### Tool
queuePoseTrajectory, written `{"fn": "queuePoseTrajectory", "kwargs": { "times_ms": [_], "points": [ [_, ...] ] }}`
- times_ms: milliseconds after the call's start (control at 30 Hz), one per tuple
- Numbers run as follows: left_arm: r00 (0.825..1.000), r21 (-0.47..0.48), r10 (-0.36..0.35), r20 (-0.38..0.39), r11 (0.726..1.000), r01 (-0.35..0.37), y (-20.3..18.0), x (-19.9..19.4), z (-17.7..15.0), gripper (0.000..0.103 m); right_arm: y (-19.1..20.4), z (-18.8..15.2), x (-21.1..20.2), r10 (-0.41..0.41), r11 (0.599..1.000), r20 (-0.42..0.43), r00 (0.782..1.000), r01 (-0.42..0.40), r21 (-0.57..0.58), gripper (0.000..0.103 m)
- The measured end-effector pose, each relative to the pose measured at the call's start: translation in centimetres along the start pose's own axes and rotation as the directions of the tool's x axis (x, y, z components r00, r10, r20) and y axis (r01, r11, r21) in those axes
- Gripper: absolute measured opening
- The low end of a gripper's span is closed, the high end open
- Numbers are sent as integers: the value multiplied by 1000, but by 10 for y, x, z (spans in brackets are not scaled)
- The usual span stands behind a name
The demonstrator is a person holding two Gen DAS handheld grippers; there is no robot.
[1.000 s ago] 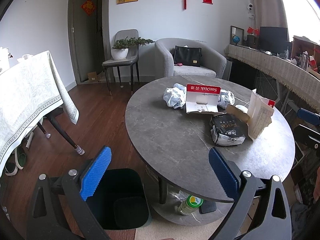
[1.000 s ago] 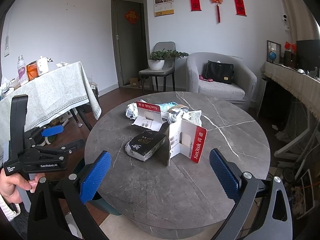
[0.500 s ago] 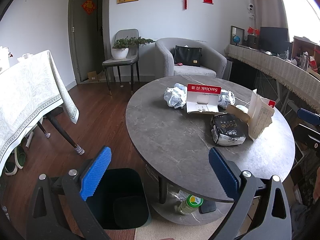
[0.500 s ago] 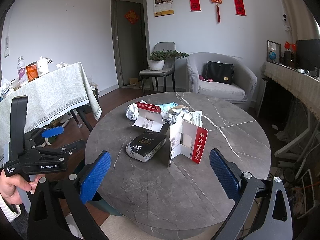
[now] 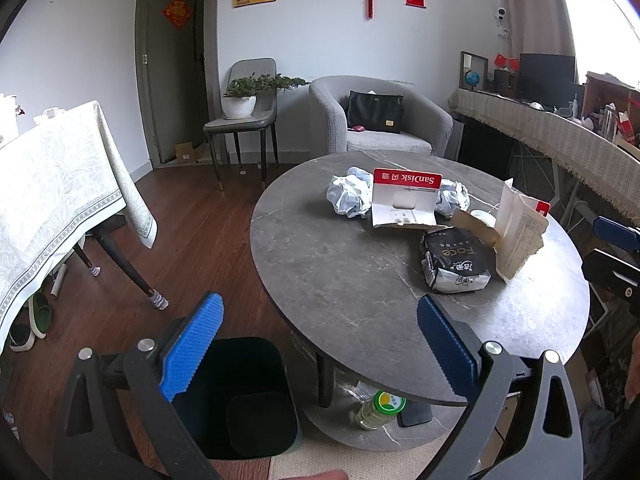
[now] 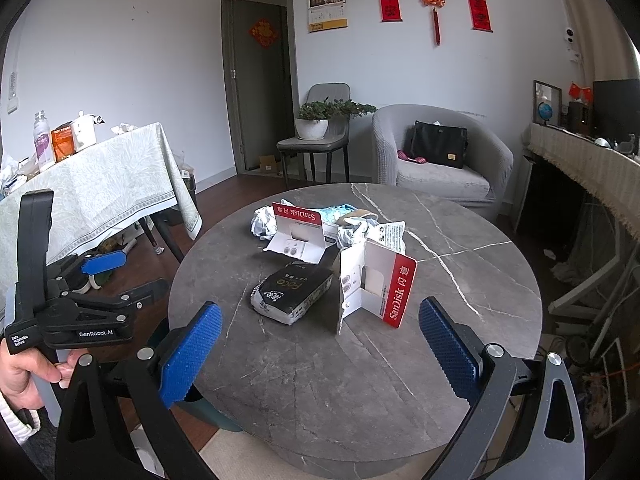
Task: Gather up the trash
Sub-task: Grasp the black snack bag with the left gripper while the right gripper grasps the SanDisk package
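Observation:
Trash lies on a round grey marble table (image 5: 344, 276) (image 6: 320, 380): a black packet (image 5: 454, 264) (image 6: 292, 292), two red-and-white SanDisk cards, one lying back (image 5: 404, 204) (image 6: 298, 236) and one standing folded (image 5: 518, 232) (image 6: 376, 288), and crumpled white paper (image 5: 349, 196) (image 6: 262, 222). A black bin (image 5: 236, 400) stands on the floor by the table's near left edge. My left gripper (image 5: 318, 344) hangs open above bin and table edge, holding nothing. My right gripper (image 6: 320, 350) is open and empty over the table's near side, short of the packet.
A cloth-covered table (image 5: 52, 184) stands left with bottles on it (image 6: 44, 146). Behind are a chair with a potted plant (image 5: 244, 96), a grey armchair with a black bag (image 5: 374, 112), and a long sideboard (image 5: 560, 140) at right. A bottle (image 5: 378, 404) lies on the table's lower shelf.

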State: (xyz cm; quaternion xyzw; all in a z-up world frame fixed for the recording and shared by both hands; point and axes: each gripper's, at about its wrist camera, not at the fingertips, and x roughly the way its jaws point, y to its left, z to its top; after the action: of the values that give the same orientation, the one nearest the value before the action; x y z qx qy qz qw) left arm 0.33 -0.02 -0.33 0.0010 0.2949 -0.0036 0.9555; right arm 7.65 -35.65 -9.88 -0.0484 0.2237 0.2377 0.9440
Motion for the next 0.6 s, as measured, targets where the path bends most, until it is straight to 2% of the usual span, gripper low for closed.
{"fn": "queuePoseTrajectory", "kwargs": {
  "times_ms": [367, 600],
  "points": [
    [996, 33, -93, 20, 995, 92, -10, 7, 8, 94, -7, 10, 17, -46, 998, -8, 999, 46, 50, 100],
    [981, 46, -194, -7, 980, 194, -23, 21, 16, 88, -19, 17, 44, -79, 989, -64, 995, 86, 121, 100]
  ]
}}
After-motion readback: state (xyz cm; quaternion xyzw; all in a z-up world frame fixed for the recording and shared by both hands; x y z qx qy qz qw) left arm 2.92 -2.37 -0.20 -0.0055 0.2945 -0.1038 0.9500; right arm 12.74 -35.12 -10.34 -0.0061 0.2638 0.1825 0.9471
